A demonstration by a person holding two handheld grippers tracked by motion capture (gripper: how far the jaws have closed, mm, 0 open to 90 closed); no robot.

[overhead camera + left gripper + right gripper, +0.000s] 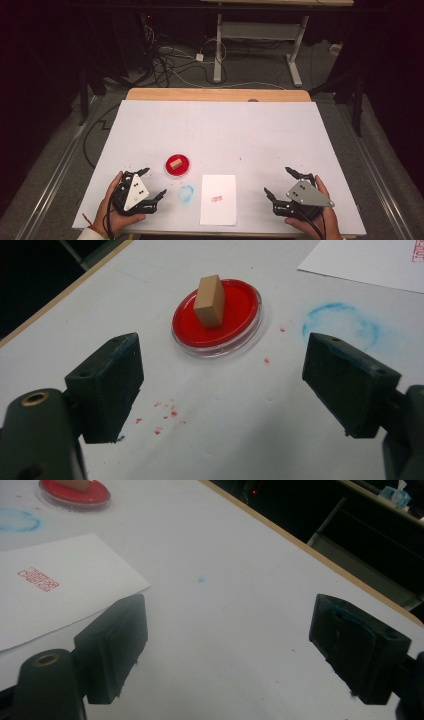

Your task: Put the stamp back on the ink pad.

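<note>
In the high view, the left gripper (153, 185) is resting near the table's front edge with its jaws spread wide and gripping nothing, pointing toward the red ink pad (178, 165), where the wooden stamp (174, 163) is standing. The right gripper (282, 185) is sitting well apart on the other side, jaws likewise spread and empty, and the sheet of paper (218, 199) is lying between the two, already bearing a small red imprint (216, 199). In the left gripper view, the stamp (210, 301) is standing upright on the ink pad (217, 316), just ahead of the open jaws and not touched by them; red ink specks (165, 414) and a blue ring stain (340, 325) are marking the table (210, 405). In the right gripper view, the jaws are hanging apart over bare table (225, 645), with the paper (60, 590) off to one side and the red imprint (38, 578) reading clearly on it. Judging from this, the stamping seems done: the mark is on the sheet and the stamp is back on its pad, so little or nothing appears to be left beyond drawing the hands away.
</note>
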